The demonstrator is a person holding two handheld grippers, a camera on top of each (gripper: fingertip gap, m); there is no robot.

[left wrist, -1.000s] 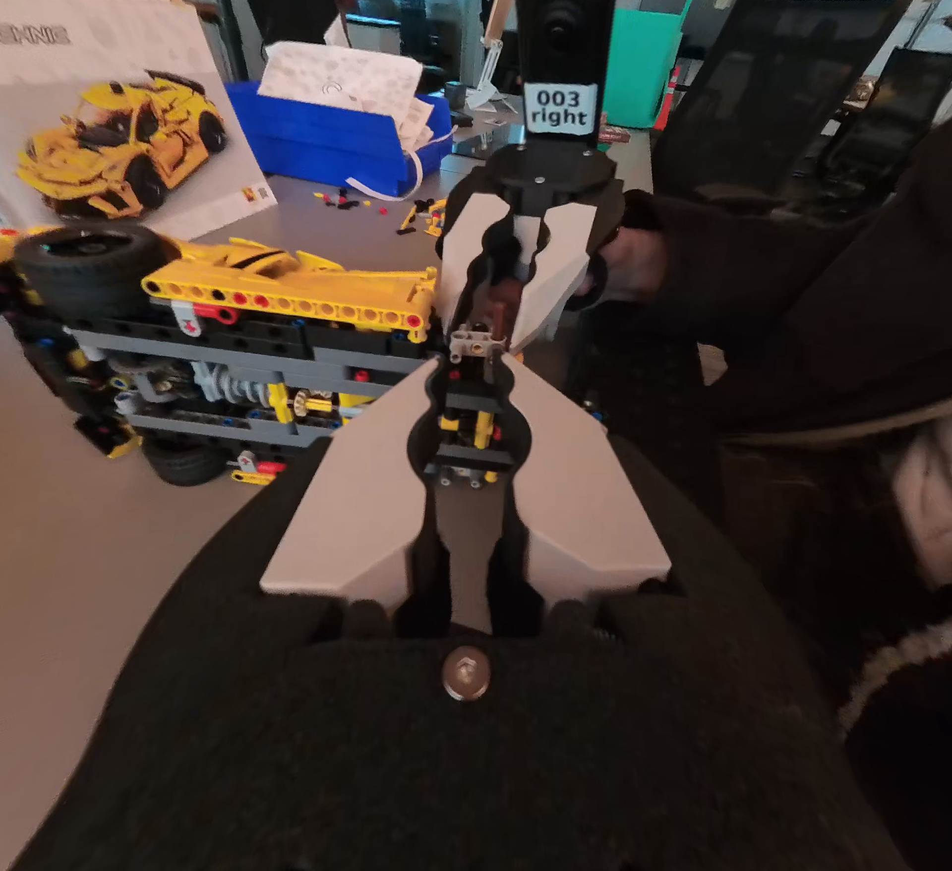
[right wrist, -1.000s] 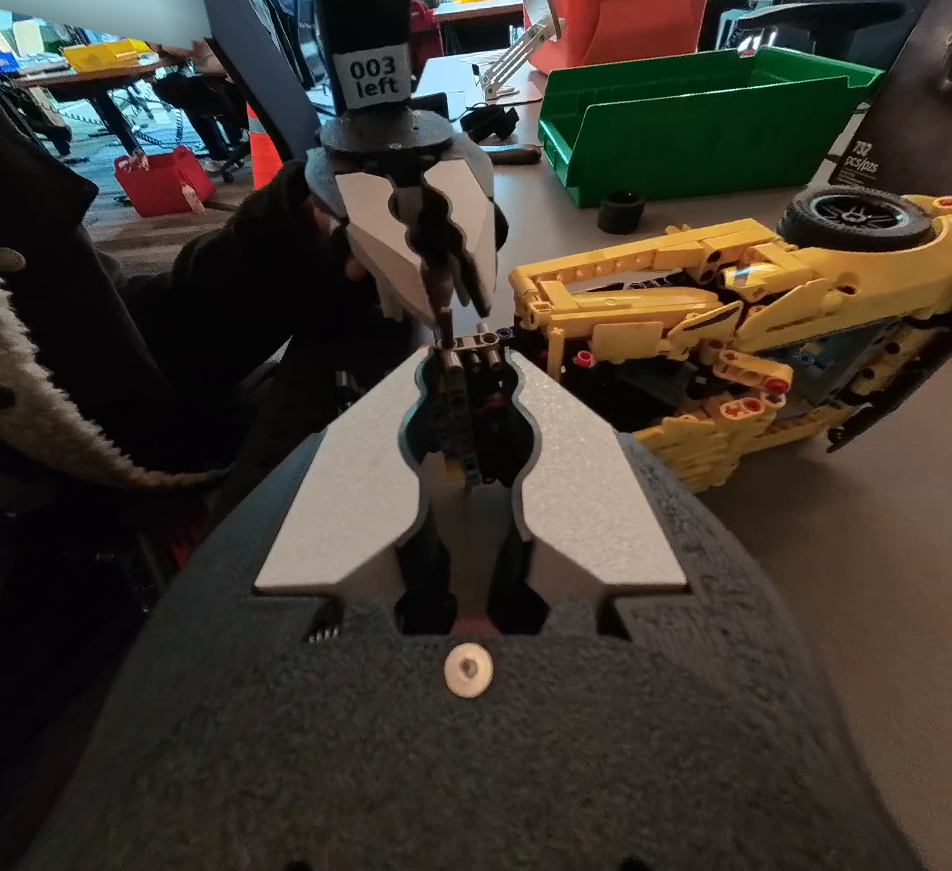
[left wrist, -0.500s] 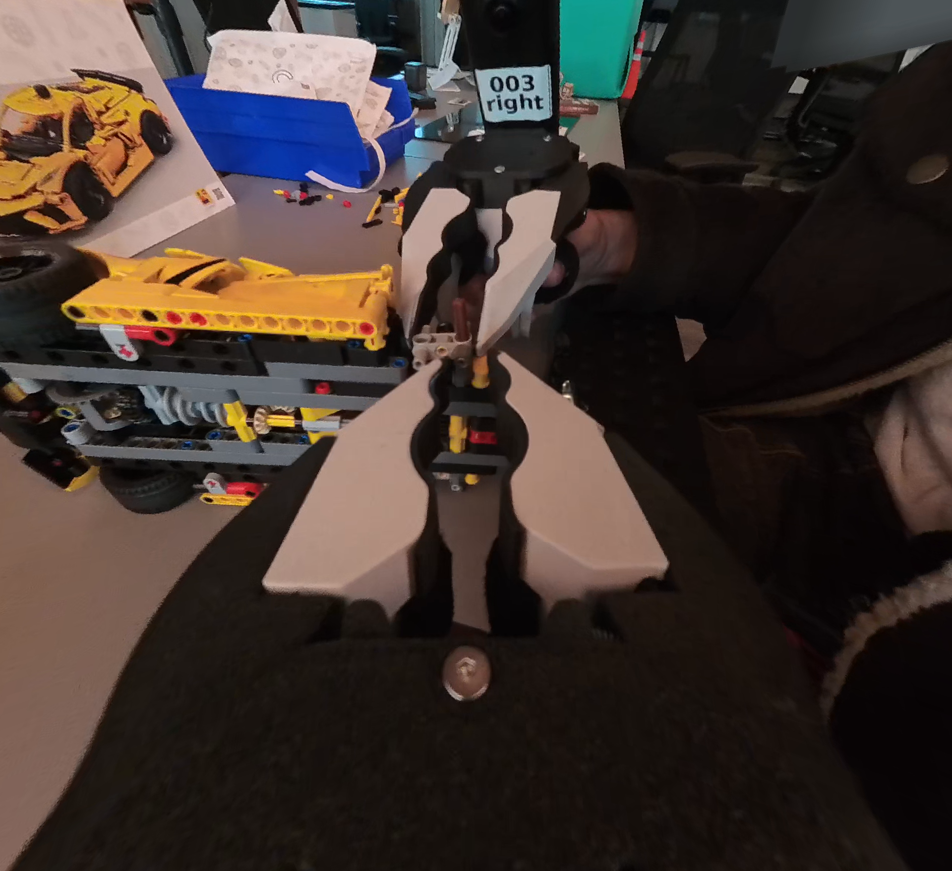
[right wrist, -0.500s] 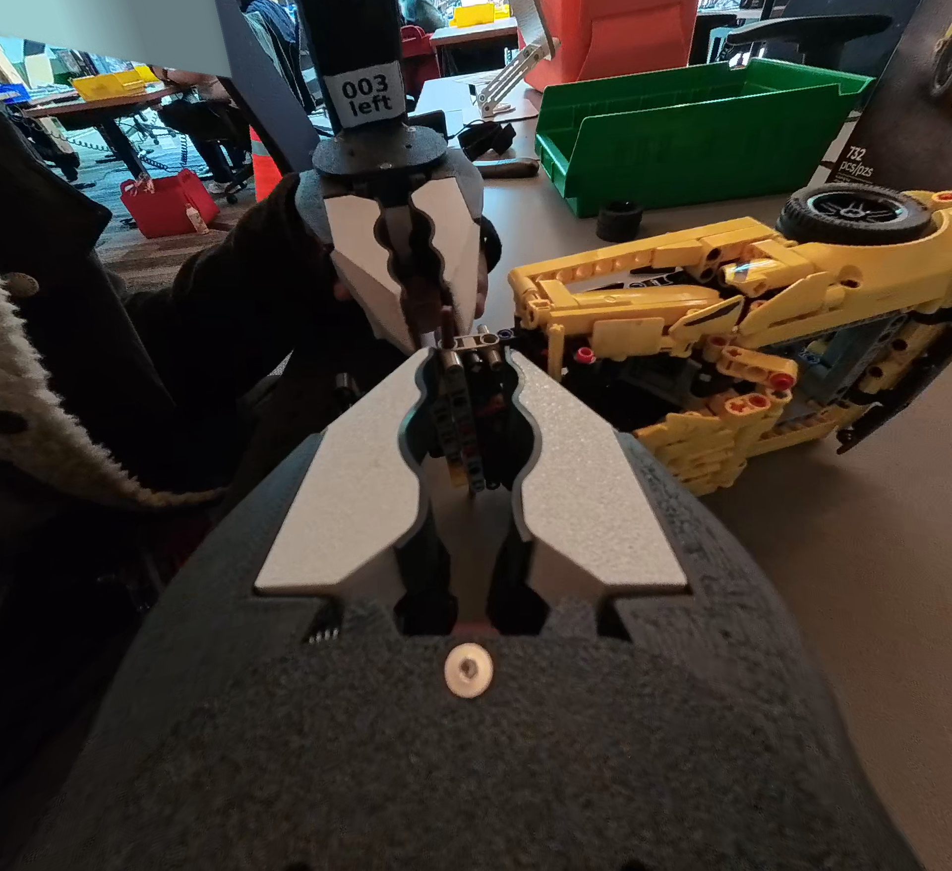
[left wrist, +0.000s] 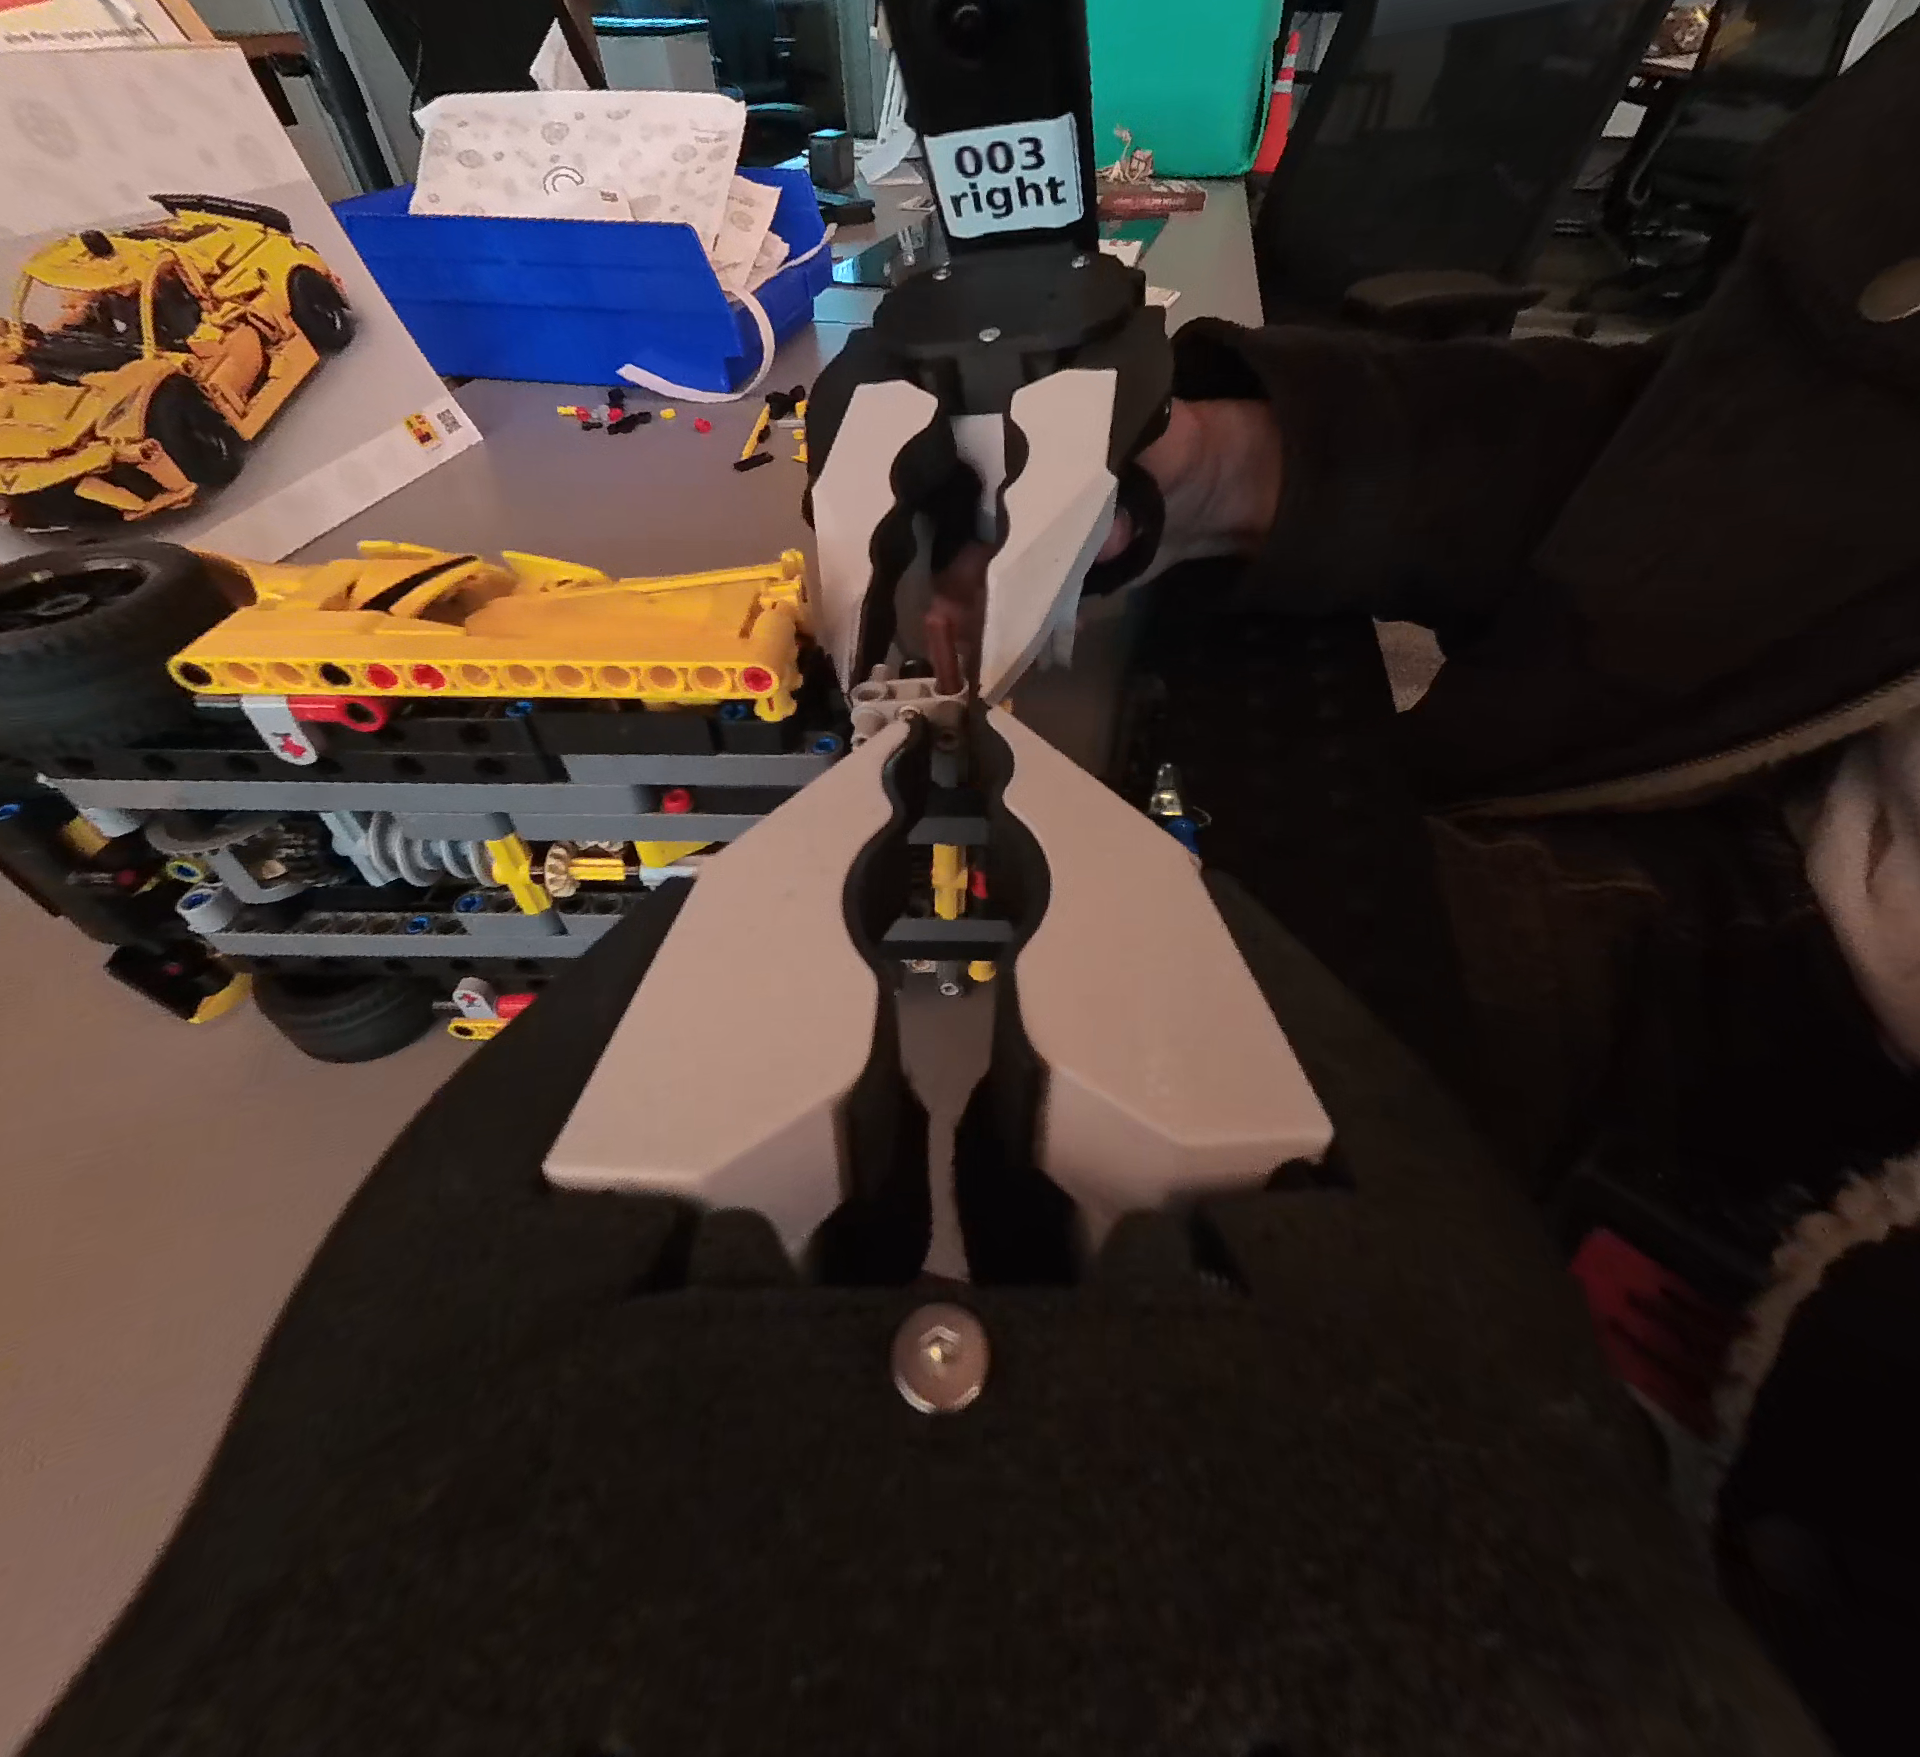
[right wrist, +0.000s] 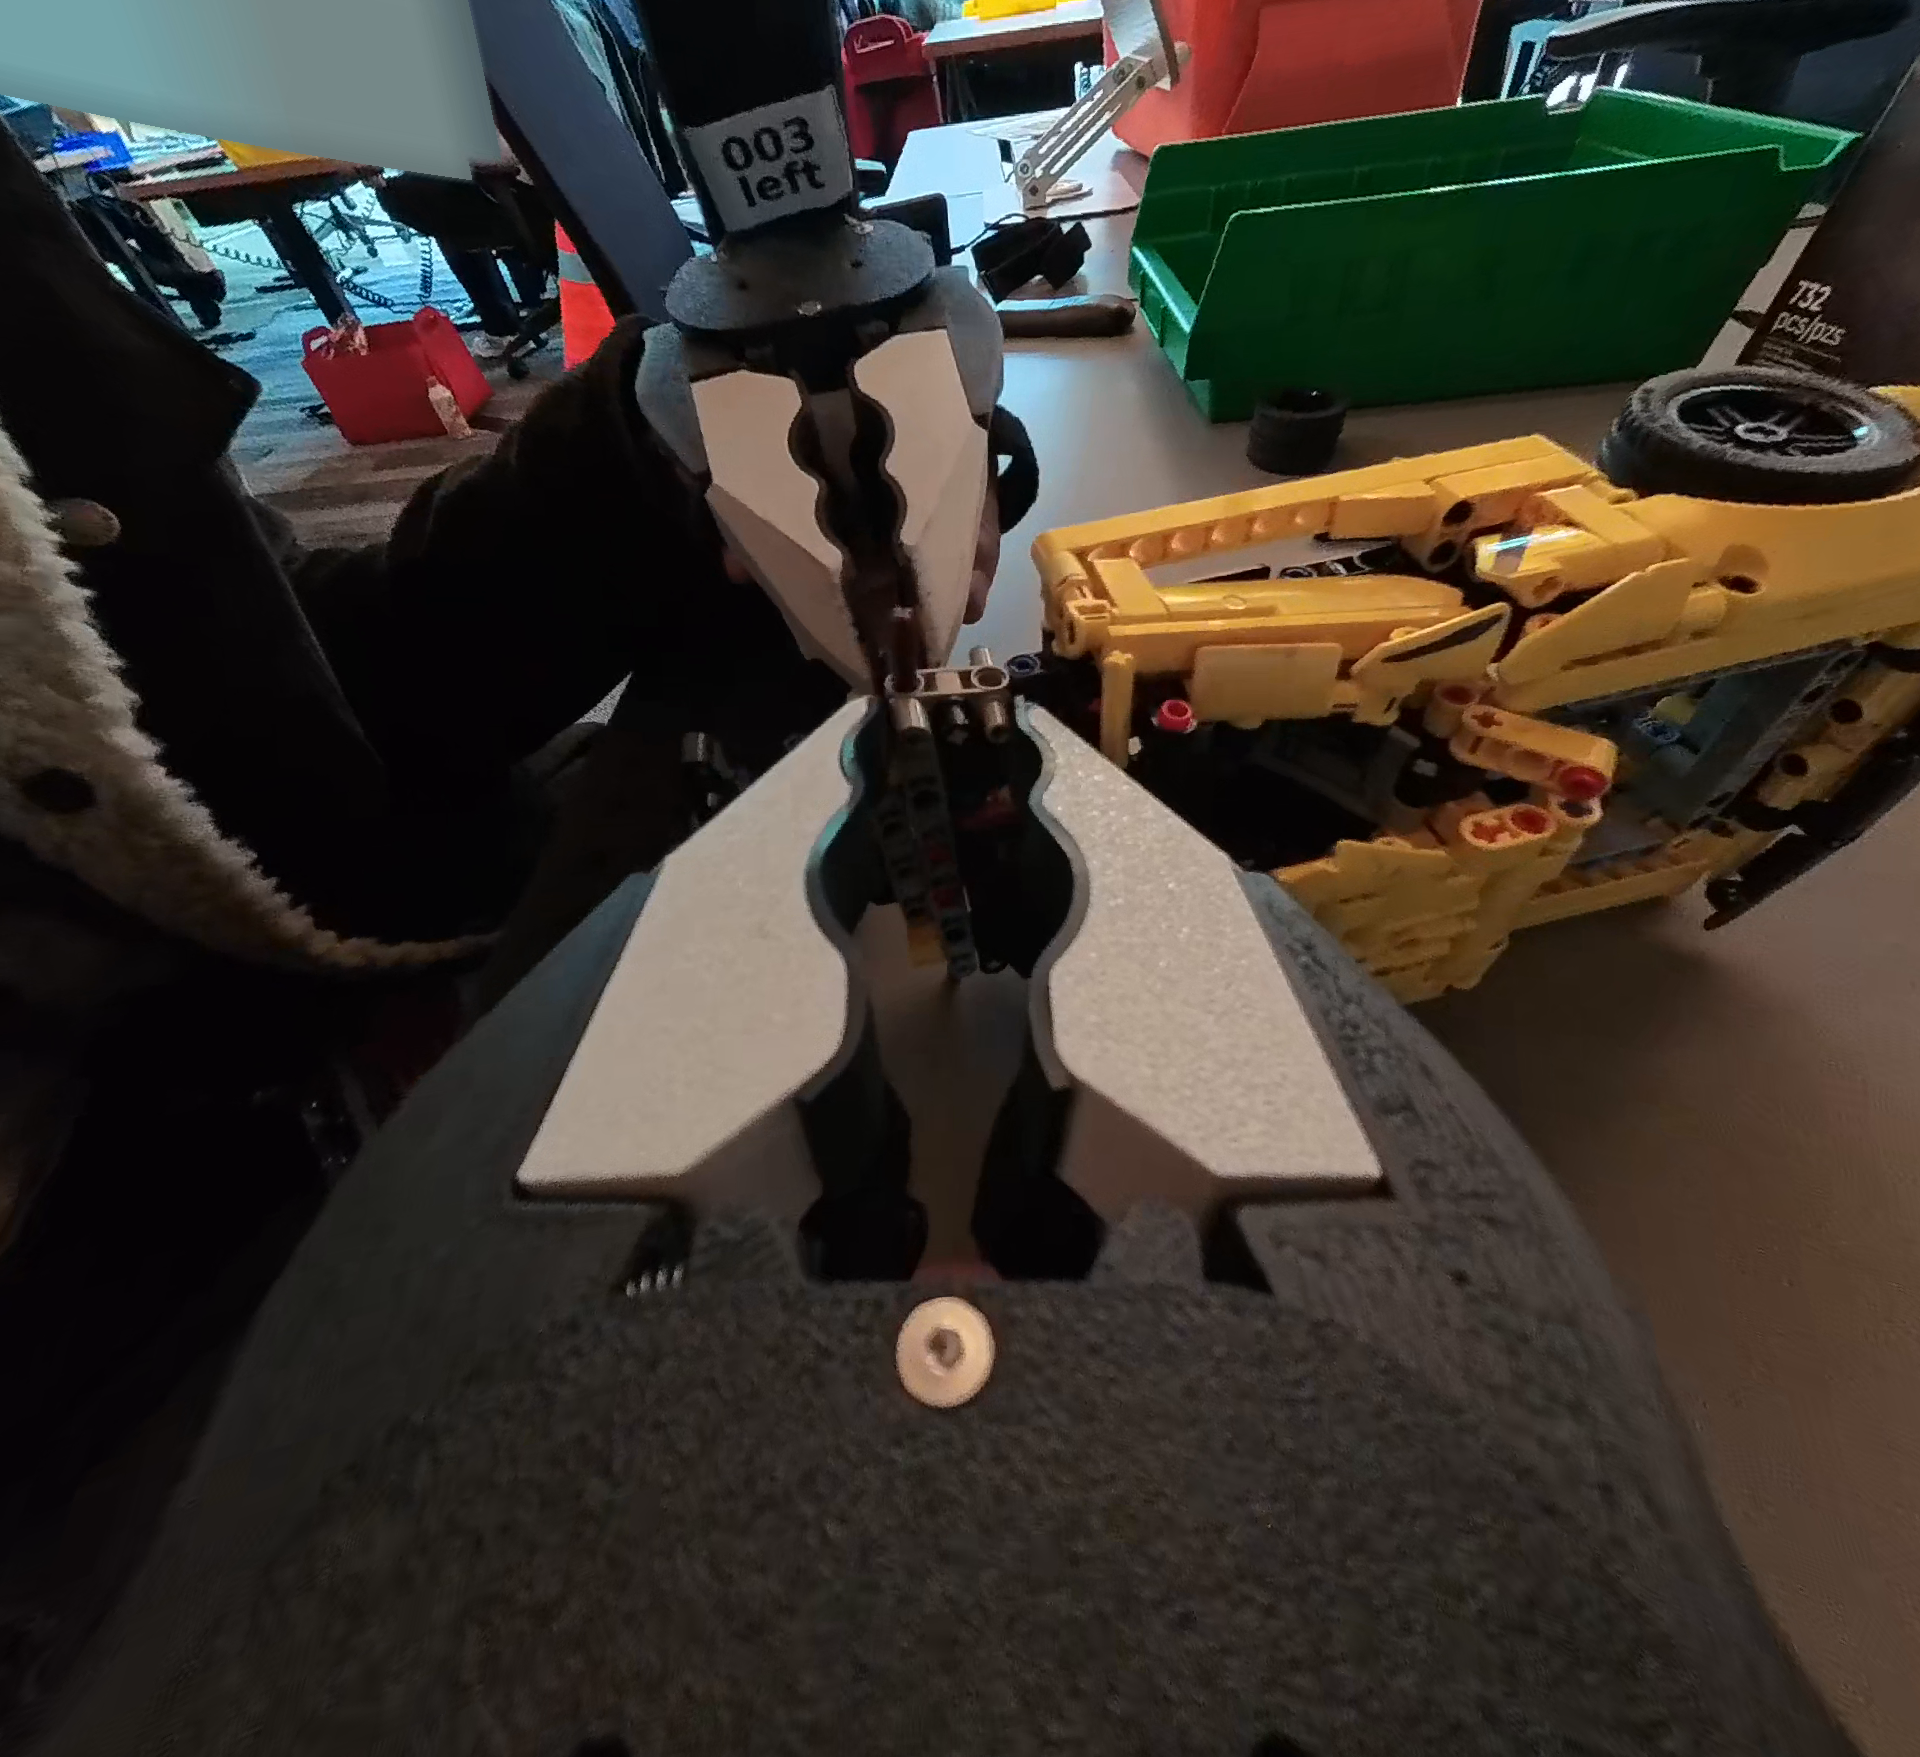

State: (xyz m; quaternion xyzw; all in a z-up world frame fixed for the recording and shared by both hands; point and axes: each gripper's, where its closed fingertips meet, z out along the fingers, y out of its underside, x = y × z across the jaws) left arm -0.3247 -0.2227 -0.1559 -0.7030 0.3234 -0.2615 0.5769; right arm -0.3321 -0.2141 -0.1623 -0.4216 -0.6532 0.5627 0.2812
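Observation:
A yellow brick car (left wrist: 488,658) lies on its side on the grey table; it also shows in the right wrist view (right wrist: 1351,668). Both grippers meet tip to tip at the car's end by the table edge. My left gripper (left wrist: 948,720) is shut on a thin brown axle (left wrist: 951,637) that stands at a small grey connector (left wrist: 899,694). My right gripper (right wrist: 948,715) closes around that grey connector (right wrist: 951,679) on the car's dark frame. The left gripper (right wrist: 896,663) faces it with the brown axle (right wrist: 904,642) between its tips. The right gripper (left wrist: 935,679) shows opposite.
A blue bin (left wrist: 582,294) with paper bags and the car's box (left wrist: 156,336) stand behind, with loose small pieces (left wrist: 644,414). A green bin (right wrist: 1455,253) and a loose black tyre (right wrist: 1299,429) sit beyond the car. Dark sleeves (left wrist: 1455,481) flank the table edge. My left and right fingertips are right by each other.
Both grippers stay tip to tip at the car's end. The brown axle has shifted slightly toward the grey connector's hole. The car has not moved.

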